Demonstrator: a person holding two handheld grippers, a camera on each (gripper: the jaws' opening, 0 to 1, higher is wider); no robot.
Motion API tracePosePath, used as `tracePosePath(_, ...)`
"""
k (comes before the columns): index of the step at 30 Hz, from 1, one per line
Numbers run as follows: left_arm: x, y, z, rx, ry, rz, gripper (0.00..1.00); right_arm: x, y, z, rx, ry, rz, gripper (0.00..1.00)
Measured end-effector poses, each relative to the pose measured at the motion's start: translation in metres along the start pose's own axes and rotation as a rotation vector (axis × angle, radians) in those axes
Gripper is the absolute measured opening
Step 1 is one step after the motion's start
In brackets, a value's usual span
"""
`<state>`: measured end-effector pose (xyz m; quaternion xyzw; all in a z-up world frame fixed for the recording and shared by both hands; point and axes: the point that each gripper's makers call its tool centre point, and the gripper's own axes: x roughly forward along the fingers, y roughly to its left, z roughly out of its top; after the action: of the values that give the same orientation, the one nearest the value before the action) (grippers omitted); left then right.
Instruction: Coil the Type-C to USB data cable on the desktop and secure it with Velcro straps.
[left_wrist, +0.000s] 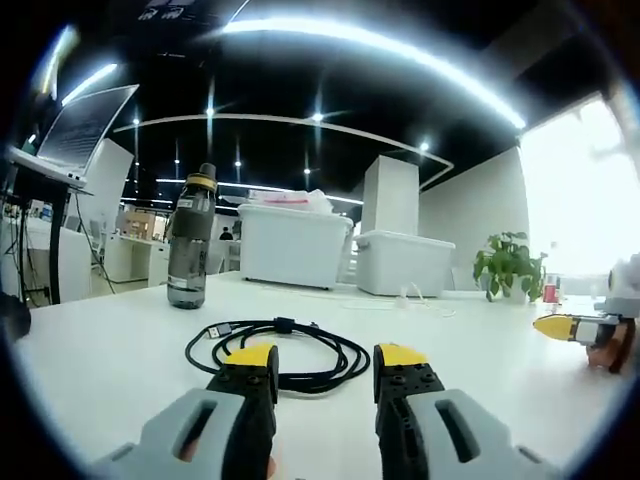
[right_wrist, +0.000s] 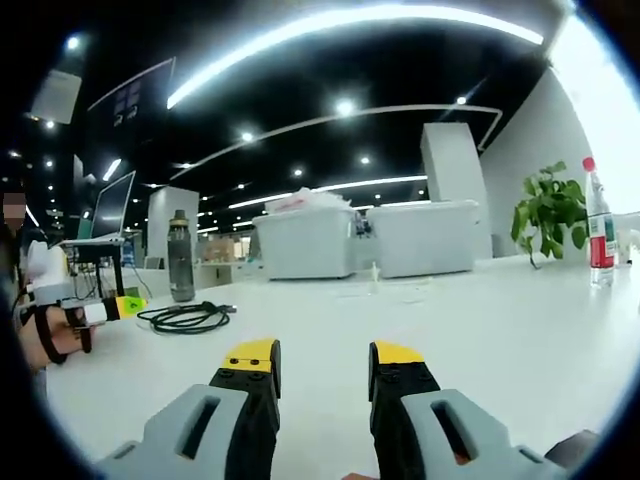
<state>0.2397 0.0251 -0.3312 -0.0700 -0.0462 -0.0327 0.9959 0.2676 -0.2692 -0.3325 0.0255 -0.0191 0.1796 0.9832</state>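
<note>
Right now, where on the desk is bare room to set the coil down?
Bare desk runs from the right tongs toward the potted plant and red-capped bottle. It's crowded near the coiled cable, dark bottle and two white bins.

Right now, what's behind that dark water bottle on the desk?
Behind the bottle stand two white lidded bins, with more desks and a laptop on a stand to its side. Whatever lies directly behind the bottle is hidden.

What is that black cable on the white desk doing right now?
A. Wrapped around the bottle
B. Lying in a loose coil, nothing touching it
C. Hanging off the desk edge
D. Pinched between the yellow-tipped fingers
B: the black cable lies coiled on the white desk, just beyond the open left gripper, untouched.
</note>
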Motion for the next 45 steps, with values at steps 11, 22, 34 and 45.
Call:
tracePosePath(11, -0.0003, 0.0004, -0.0010, 0.004, 0.004, 0.000, 0.39, 0.0005, 0.0010, -0.0001, -0.002, 0.001, 0.003, 0.34)
tracePosePath(22, 0.0033, 0.0020, -0.0018, 0.004, 0.010, 0.000, 0.39, 0.0002, 0.0022, -0.0012, 0.001, 0.003, 0.005, 0.34)
tracePosePath(34, 0.0017, 0.0007, -0.0030, 0.021, 0.016, 0.001, 0.39, 0.0009, 0.0019, -0.0016, -0.003, 0.005, 0.008, 0.34)
tracePosePath(45, 0.0014, 0.0003, -0.0038, 0.021, 0.020, -0.001, 0.40, 0.0009, 0.0016, -0.0014, -0.002, 0.005, 0.009, 0.34)
